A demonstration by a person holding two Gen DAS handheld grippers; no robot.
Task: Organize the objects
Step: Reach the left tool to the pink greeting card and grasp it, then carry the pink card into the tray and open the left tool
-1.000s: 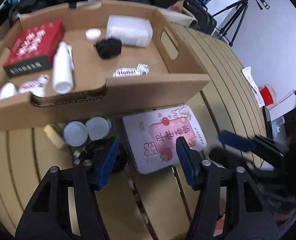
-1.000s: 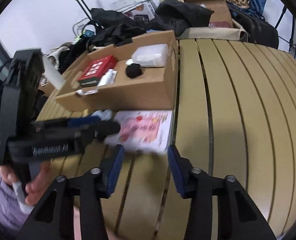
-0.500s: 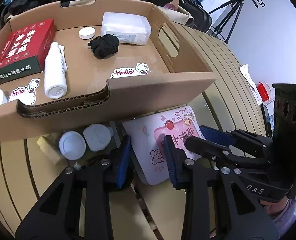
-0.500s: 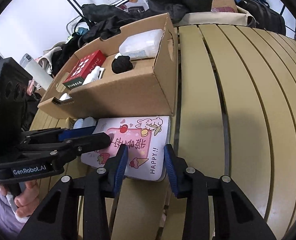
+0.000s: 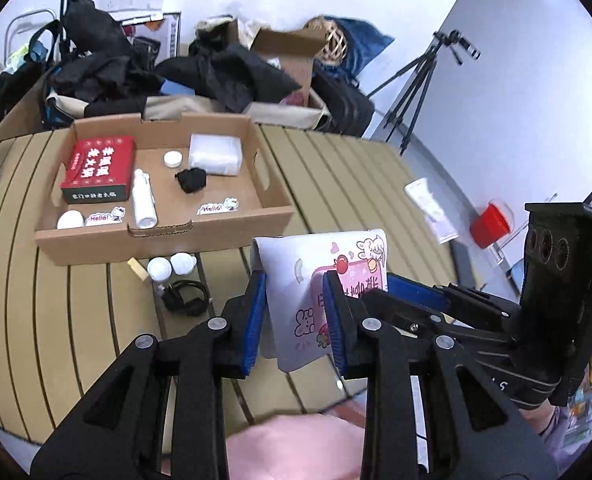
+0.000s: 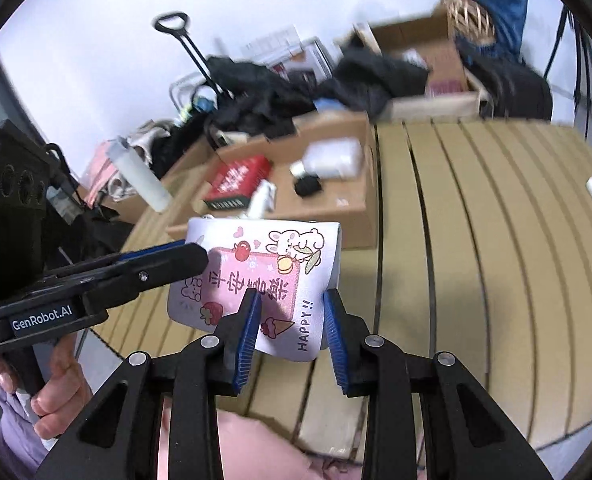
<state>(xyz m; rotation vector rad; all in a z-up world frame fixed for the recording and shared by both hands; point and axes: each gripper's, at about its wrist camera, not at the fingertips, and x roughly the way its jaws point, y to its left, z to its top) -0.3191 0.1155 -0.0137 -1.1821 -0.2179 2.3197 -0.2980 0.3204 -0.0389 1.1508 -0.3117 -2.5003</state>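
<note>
A: What stands on the left side of the table (image 5: 76,320)?

B: A cardboard tray (image 5: 164,236). Inside it, from left to right: a white oval thing (image 5: 70,220), a red box (image 5: 98,170), a white bottle (image 5: 144,200) lying down, a small white cap (image 5: 172,159), a black lump (image 5: 191,180) and a clear plastic box (image 5: 215,155). Two "Hello!" stickers (image 5: 216,207) lie on the tray floor.

A: And in front of the tray?

B: Two white round lids (image 5: 171,267) side by side, with a black cord (image 5: 184,300) just below them on the slats.

A: Where is the card?

B: The card (image 5: 319,300), white with pink drawing and rabbits, is lifted off the table, to the right of the lids and in front of the tray's right corner. It is tilted, and both grippers are at it.

A: How are the jaws of the left gripper (image 5: 296,312)?

B: A little open, one blue pad on each side of the card's left part. The right pad lies against the printed face, while the left pad is close to the edge; I cannot tell whether they really pinch it.

A: And the right gripper (image 6: 290,316)?

B: Its jaws are also partly open, around the card's lower edge near the word "HAPPY". The left pad touches the card, but the right pad seems to stand just beside the card's edge. In the left wrist view its fingers (image 5: 415,298) come from the right, over the card.

A: Anything farther right?

B: A white tube (image 5: 431,210) lies on the table, well apart from the tray, and a red cup (image 5: 489,226) is beyond the table's edge.
</note>
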